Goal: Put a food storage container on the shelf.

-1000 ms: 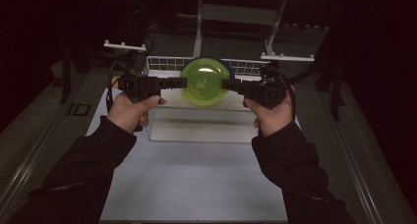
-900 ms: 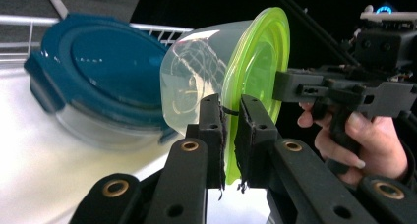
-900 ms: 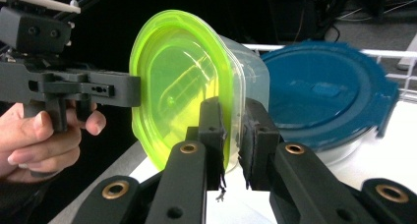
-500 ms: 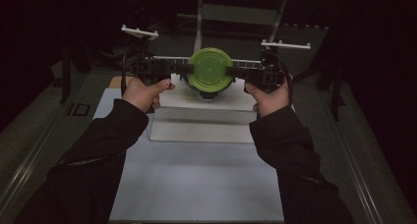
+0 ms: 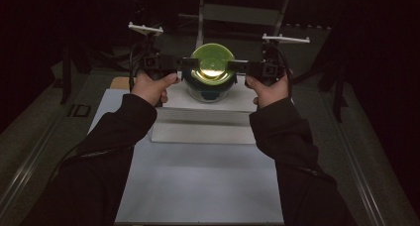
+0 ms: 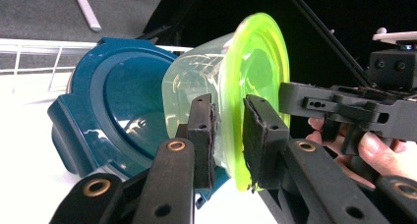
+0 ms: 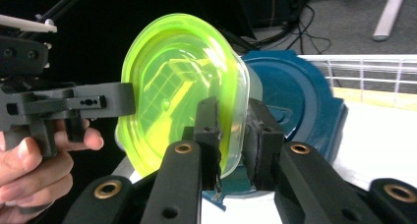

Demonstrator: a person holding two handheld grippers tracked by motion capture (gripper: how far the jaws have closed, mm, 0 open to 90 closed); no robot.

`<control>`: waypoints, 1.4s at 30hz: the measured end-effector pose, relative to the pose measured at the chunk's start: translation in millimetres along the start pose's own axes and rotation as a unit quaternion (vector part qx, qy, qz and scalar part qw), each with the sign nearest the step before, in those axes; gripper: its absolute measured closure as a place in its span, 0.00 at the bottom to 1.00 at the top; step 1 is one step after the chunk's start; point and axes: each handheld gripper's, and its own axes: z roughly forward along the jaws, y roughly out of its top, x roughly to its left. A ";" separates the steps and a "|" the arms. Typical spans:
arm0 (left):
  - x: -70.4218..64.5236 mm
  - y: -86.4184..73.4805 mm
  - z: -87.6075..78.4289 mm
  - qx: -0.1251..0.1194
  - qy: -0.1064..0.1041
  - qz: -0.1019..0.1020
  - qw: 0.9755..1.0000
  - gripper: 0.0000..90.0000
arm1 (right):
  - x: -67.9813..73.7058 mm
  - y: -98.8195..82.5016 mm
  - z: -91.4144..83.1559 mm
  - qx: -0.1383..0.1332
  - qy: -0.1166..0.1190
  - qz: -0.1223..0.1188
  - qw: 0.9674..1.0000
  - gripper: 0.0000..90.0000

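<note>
One green lid (image 5: 212,62), one blue container (image 6: 105,111)

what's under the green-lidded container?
The clear container with the green lid sits in a dark blue holder, which rests on the white board. The container's base and the holder's inside floor are covered, so contact there cannot be seen.

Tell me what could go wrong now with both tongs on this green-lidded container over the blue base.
1. Both tongs, left and right, have just been opening around the lid rim; the container could drop crookedly.
2. It may not be seated in the blue base; it could tip off.
3. Withdrawing, the pads might snag the rim and drag it sideways.
</note>
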 end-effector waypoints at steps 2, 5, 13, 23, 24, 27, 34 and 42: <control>3.7 2.0 2.4 -0.005 -0.002 -0.006 1.000 0.80 | -2.7 3.5 2.6 -0.001 -0.003 0.009 1.000 0.83; 5.0 2.9 3.9 -0.007 -0.001 -0.008 1.000 0.80 | -4.1 6.3 4.5 0.003 -0.003 0.010 1.000 0.81; 10.2 6.6 7.7 -0.017 0.005 -0.016 1.000 0.65 | -7.8 13.5 12.6 0.004 -0.014 0.018 1.000 0.64; 7.6 1.2 -7.0 -0.041 -0.029 0.022 0.999 0.35 | -10.1 14.2 6.2 -0.002 0.001 0.001 1.000 0.37; 6.6 -0.7 -8.4 -0.042 -0.030 0.028 0.998 0.34 | -9.9 12.5 2.9 0.000 0.007 -0.010 1.000 0.32; 2.5 -7.4 -12.7 -0.049 -0.043 0.054 0.996 0.26 | -8.8 9.8 -1.4 0.001 0.017 -0.019 1.000 0.28; -11.6 -29.6 -18.9 -0.052 -0.044 0.127 0.990 0.03 | -5.0 -6.0 -13.3 -0.004 0.033 -0.047 0.998 0.24; -12.7 -54.3 -26.3 -0.047 -0.052 0.151 0.986 0.02 | -5.2 -34.0 -19.4 0.003 0.029 -0.068 0.997 0.24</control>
